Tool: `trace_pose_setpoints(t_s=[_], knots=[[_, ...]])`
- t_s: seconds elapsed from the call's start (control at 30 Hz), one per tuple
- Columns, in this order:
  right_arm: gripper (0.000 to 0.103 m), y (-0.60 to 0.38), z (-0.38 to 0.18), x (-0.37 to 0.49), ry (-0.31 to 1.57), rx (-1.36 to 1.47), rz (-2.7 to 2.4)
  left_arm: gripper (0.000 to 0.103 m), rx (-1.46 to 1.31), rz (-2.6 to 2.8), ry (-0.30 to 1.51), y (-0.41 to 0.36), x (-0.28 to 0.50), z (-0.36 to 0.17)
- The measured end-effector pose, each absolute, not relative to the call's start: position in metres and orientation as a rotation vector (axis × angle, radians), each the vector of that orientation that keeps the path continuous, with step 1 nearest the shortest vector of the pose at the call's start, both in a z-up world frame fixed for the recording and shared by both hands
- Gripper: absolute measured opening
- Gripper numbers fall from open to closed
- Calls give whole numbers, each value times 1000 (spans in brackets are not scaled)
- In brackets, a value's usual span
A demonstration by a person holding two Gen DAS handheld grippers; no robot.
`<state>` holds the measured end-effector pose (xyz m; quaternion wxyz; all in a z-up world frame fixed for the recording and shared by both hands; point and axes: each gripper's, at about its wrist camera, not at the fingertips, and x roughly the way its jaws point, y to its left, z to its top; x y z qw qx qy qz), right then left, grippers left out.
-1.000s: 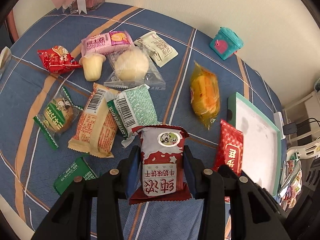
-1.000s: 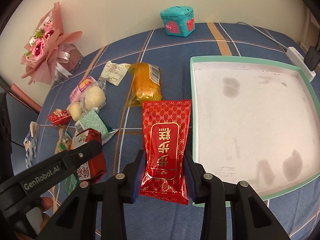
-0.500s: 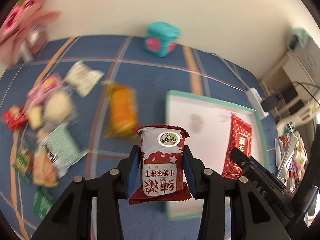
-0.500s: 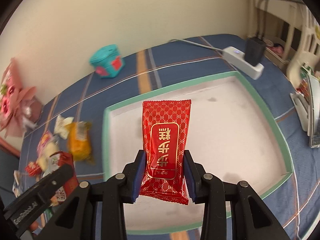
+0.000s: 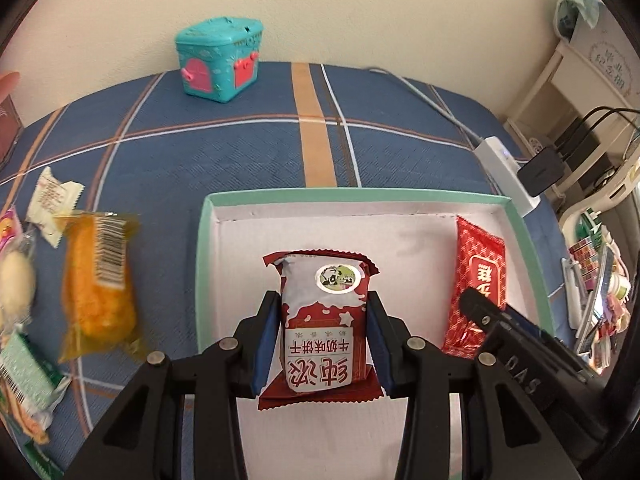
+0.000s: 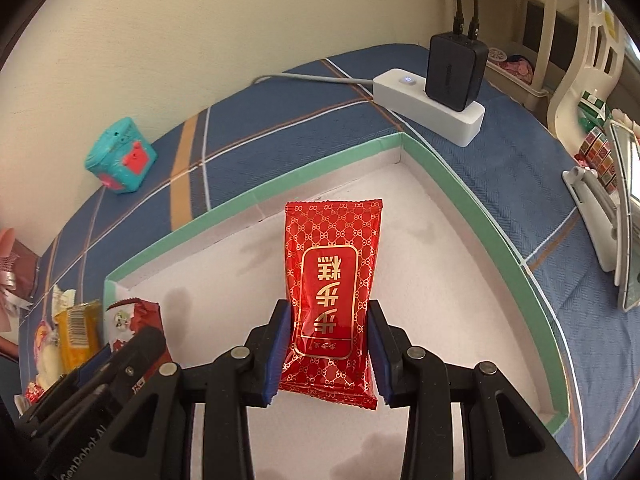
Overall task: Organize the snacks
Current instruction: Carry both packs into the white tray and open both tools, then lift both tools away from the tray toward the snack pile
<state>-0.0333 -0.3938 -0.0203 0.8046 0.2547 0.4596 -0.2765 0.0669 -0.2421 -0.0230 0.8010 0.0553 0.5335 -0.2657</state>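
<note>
While both packets hang above the white floor of the green-rimmed tray (image 5: 202,264), neither has yet been let go, and the risks lie in the release. Left gripper (image 5: 322,338): jaws narrowed onto the maroon-and-white biscuit packet (image 5: 320,320), blue pads pressing its two sides, packet upright with its lower crimped seam fanned out below the pads. Right gripper (image 6: 328,350): jaws likewise closed on the lower part of the red packet with gold lettering (image 6: 334,288), most of the packet standing free above the pads. In the left wrist view the red packet (image 5: 478,284) sits toward the tray's right side with the right gripper's black frame overlapping it; in the right wrist view the biscuit packet (image 6: 130,320) shows at lower left behind the left gripper's frame. Hazards, as judged: (1) the two tools work close together over one tray, so a sideways shift of either could knock frames or pinch the neighbouring packet; (2) the slick film wrappers are held by side pressure only, so a tilt could let one slip early and land crooked or on the rim; (3) a release from height might let a packet bounce or slide against the tray wall; (4) a hard squeeze may crush the biscuits inside. Remaining snacks, among them the orange packet (image 5: 98,276), lie on the blue plaid cloth (image 5: 240,152) left of the tray.
</note>
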Motion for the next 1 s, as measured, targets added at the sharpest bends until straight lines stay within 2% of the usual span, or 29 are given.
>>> trace_pose_setpoints(t_s=[0.4, 0.53, 0.73, 0.8, 1.0], knots=[[43, -398, -26, -20, 989, 515, -585, 44, 126, -565, 1138, -244, 74, -35], [45, -402, -25, -24, 994, 534, -592, 60, 119, -562, 1135, -240, 71, -27], [62, -402, -18, -33, 968, 541, -576, 70, 109, -541, 1143, -230, 67, -14], [64, -399, -14, -35, 963, 533, -568, 72, 107, -525, 1140, -223, 66, -9], [78, -386, -9, -46, 961, 546, -551, 78, 97, -451, 1123, -197, 64, 6]])
